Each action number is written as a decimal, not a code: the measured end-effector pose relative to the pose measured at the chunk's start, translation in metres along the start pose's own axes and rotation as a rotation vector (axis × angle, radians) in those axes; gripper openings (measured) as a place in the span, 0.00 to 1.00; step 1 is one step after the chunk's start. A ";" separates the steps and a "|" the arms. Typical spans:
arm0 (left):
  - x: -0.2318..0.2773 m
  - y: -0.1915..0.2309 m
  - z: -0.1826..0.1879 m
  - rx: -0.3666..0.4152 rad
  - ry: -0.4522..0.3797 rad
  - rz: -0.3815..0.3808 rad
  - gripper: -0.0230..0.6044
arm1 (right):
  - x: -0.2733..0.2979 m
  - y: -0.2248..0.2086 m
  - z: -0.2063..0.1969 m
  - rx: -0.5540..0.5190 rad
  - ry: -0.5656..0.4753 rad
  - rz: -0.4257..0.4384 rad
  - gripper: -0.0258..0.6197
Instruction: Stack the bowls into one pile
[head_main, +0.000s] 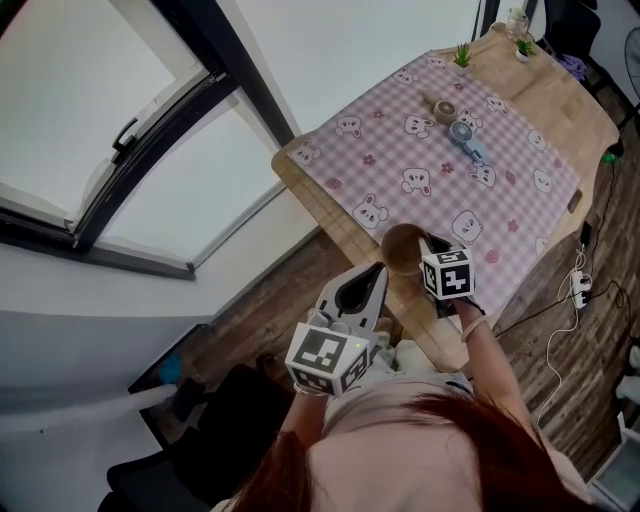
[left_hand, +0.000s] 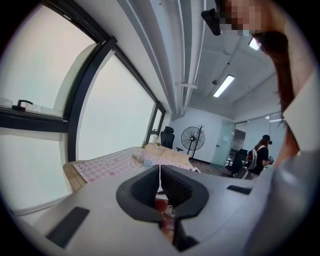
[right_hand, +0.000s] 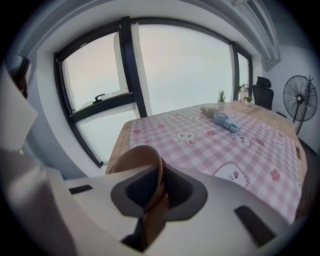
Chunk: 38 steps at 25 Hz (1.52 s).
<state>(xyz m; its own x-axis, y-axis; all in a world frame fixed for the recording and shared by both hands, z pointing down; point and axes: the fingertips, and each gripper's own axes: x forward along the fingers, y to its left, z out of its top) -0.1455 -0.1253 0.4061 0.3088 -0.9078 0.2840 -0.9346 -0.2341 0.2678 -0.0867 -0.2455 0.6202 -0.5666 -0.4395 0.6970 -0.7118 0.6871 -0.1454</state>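
A big dark-framed window (head_main: 120, 130) fills the upper left of the head view. From the centre a wooden table (head_main: 560, 100) runs to the upper right, most of it under a pink checked cloth with bear prints (head_main: 500, 215). Below the table's near end, the left gripper (head_main: 365, 285) hangs off the table with its jaws pressed together and nothing between them. The right gripper (head_main: 428, 248) reaches over the cloth's near edge in the lower middle, its jaws clamped on the wall of a brown bowl (head_main: 403, 245) – seen tilted in the right gripper view, rim uppermost. Well apart from the bowl, toward the upper right, lie a small blue hand fan (head_main: 466, 138) and a roll of tape (head_main: 443, 109). At the table's far end stand two little potted plants (head_main: 462, 54).
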 end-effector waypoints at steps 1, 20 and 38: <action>0.000 0.000 0.000 0.000 0.000 0.002 0.06 | 0.001 0.000 -0.001 -0.004 0.003 0.000 0.10; -0.006 -0.007 0.006 -0.012 -0.021 0.024 0.06 | -0.001 -0.001 -0.004 -0.077 0.015 -0.007 0.16; 0.000 -0.013 0.020 0.038 -0.044 0.022 0.06 | -0.046 -0.008 0.018 -0.086 -0.114 -0.025 0.13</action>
<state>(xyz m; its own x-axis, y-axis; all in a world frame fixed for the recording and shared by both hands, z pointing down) -0.1367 -0.1295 0.3841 0.2810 -0.9269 0.2489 -0.9473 -0.2264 0.2264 -0.0622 -0.2414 0.5769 -0.5957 -0.5169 0.6148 -0.6911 0.7199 -0.0645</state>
